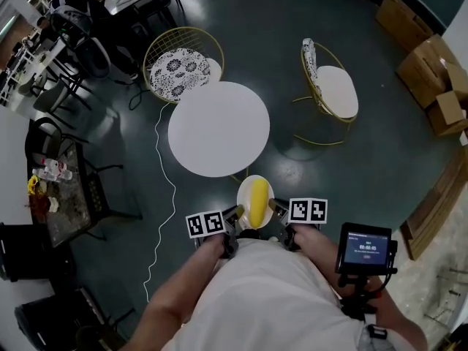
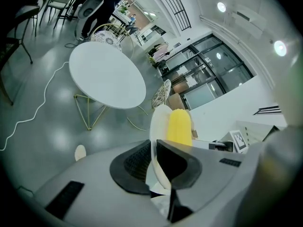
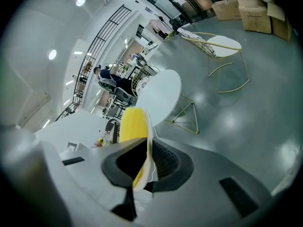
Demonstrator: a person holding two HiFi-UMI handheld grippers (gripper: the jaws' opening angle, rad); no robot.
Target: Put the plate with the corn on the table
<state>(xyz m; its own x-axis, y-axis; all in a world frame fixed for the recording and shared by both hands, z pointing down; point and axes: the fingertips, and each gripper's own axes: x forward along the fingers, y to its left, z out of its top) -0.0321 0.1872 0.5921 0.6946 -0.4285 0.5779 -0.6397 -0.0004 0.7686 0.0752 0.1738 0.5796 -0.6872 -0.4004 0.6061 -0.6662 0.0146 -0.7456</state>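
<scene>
Clamped on opposite rims, left gripper (image 1: 238,212) and right gripper (image 1: 272,206) hold the small round white plate (image 1: 243,193) with its yellow corn cob (image 1: 259,202) in the air, near the round white table (image 1: 219,128).

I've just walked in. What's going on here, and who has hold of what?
A person is carrying a white plate with a yellow corn cob lying on it, using two hand-held grippers. The left gripper is shut on the plate's left rim and the right gripper on its right rim. The plate is in the air in front of the person, just short of the round white table, so it has not yet been set down.
</scene>
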